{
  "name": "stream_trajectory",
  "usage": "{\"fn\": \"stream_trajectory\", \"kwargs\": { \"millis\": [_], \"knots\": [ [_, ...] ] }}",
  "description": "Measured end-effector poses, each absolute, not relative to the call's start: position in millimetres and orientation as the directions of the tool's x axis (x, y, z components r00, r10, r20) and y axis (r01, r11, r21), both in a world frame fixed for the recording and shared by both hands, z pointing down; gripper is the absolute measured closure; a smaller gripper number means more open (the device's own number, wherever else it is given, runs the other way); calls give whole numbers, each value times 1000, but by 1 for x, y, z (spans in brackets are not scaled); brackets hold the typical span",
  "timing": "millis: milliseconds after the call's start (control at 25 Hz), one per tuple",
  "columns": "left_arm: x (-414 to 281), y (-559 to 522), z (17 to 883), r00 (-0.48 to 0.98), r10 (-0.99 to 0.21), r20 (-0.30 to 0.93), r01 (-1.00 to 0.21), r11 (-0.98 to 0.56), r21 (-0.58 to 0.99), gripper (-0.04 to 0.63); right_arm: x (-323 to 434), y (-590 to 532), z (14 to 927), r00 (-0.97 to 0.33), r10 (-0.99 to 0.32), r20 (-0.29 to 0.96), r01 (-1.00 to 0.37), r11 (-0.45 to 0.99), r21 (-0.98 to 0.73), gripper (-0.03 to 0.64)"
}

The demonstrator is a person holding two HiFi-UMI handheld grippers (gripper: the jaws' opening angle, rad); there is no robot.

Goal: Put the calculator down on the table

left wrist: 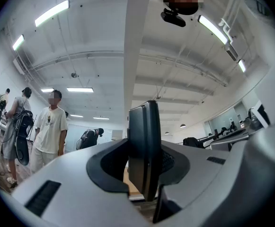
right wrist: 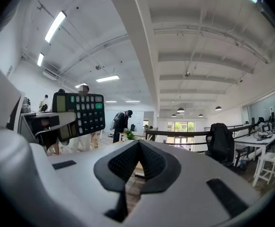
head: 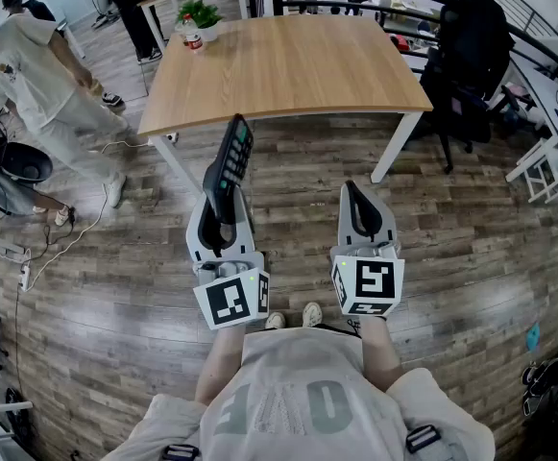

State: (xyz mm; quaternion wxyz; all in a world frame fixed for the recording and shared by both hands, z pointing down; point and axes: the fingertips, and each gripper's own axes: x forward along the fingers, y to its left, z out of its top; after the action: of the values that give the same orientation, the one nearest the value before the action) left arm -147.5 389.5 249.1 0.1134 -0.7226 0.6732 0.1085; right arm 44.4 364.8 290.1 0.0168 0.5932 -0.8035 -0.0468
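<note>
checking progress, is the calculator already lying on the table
No, the calculator is clamped on edge between the jaws of the left gripper, up in the air and not resting on the table.

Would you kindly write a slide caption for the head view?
Left gripper holds a calculator short of the wooden table; right gripper shut, empty.

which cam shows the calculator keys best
The right gripper view: the calculator faces it, so the screen and key rows show plainly. The head view shows it from above, upright in the left gripper, with the keys foreshortened. The left gripper view shows only its thin edge between the jaws.
</note>
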Motion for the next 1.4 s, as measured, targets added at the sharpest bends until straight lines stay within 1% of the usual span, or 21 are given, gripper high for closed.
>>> {"fn": "stream_trajectory", "kwargs": {
  "millis": [440, 600, 840, 1080, 1400],
  "knots": [
    [-128, 379, 247, 40, -949, -313, -999, -36, -18, 472, 69, 350, 290, -311, -949, -46, -946, 305, 111, 598],
    [-120, 370, 245, 30, -947, -319, -1000, -27, -15, 472, 86, 345, 289, -302, -951, -65, -945, 290, 153, 598],
    [-115, 358, 245, 19, -937, -349, -1000, -22, 3, 472, 108, 330, 299, -308, -950, -54, -937, 293, 188, 597],
    [-120, 326, 253, -7, -939, -345, -1000, -4, 30, 472, 113, 304, 316, -330, -944, -13, -926, 321, 198, 597],
    [-113, 250, 266, 25, -934, -357, -998, -41, 38, 472, 112, 230, 331, -336, -942, -2, -920, 328, 216, 597]
  ]
}}
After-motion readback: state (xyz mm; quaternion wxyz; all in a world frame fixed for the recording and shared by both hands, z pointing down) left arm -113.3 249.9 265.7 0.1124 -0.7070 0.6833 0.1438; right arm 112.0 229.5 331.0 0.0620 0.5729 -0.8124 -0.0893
